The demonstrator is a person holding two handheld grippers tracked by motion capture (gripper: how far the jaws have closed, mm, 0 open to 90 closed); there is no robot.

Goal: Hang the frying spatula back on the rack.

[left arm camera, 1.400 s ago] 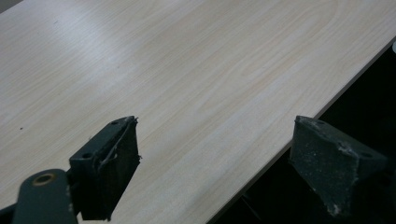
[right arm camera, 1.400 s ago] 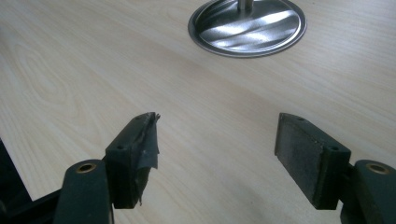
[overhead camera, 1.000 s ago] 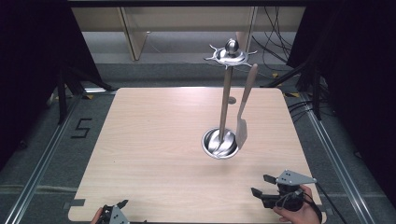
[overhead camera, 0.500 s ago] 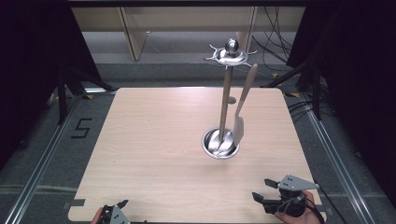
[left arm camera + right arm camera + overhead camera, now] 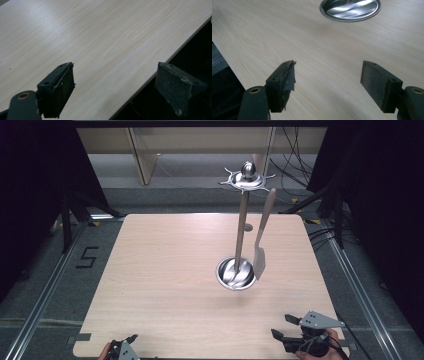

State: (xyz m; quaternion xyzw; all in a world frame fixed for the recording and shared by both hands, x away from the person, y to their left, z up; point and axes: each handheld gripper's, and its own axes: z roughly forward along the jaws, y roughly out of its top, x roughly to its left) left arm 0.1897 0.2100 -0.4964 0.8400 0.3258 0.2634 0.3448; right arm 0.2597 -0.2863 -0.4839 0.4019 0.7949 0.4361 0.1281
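A steel utensil stand [image 5: 242, 225] rises from a round shiny base [image 5: 236, 273] right of the table's middle, with a hook ring and ball on top [image 5: 247, 177]. A spatula [image 5: 261, 239] hangs from that ring by its wooden handle, blade down beside the base. My right gripper [image 5: 283, 326] is at the front right corner, open and empty; its own view has the base's rim [image 5: 350, 9] ahead. My left gripper [image 5: 126, 345] sits at the table's front left edge, open, nothing between its jaws.
The light wooden table [image 5: 165, 265] carries the stand. In the left gripper view the table's edge [image 5: 150, 77] runs diagonally, with a dark drop beyond it. Shelving [image 5: 145, 150] and cables [image 5: 295, 165] lie behind the table; a "5" marks the floor [image 5: 86, 257] at left.
My right gripper has drawn back a little toward the front edge of the table. The left gripper, stand and spatula have stayed put.
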